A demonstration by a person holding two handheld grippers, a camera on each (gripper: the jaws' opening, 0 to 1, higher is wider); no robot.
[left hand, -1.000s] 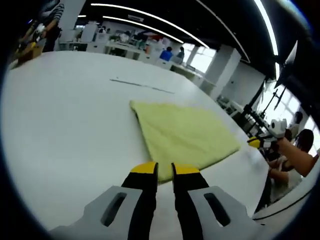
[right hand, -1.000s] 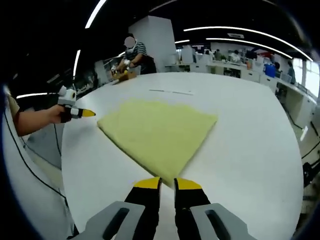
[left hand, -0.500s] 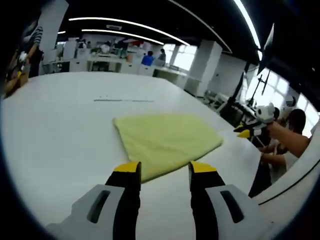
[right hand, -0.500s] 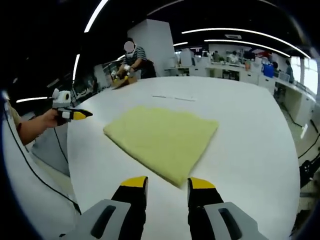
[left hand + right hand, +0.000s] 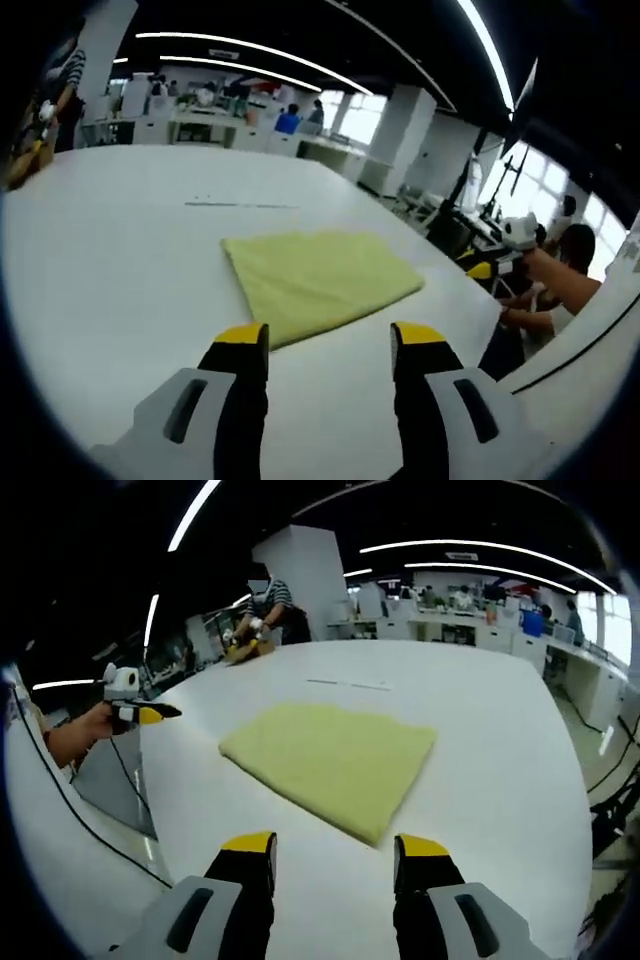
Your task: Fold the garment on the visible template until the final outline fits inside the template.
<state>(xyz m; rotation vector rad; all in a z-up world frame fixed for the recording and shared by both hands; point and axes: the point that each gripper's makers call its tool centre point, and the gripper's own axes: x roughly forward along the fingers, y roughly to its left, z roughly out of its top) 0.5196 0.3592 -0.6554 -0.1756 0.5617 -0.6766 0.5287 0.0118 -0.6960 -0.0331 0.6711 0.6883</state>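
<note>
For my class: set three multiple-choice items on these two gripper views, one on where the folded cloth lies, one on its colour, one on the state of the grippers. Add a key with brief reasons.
1. Where does the cloth lie?
A. flat on the white table
B. hanging from a gripper
C. on the floor

2. What colour is the cloth?
A. red
B. pale yellow-green
C. dark blue

3. How do the left gripper and right gripper stand?
A. both shut on the cloth
B. one open, one shut
C. both open, clear of the cloth

Key: 1 A, it rests folded on the tabletop; 2 B, that colour shows in both views; 3 C, each pair of jaws stands apart with bare table between.
</note>
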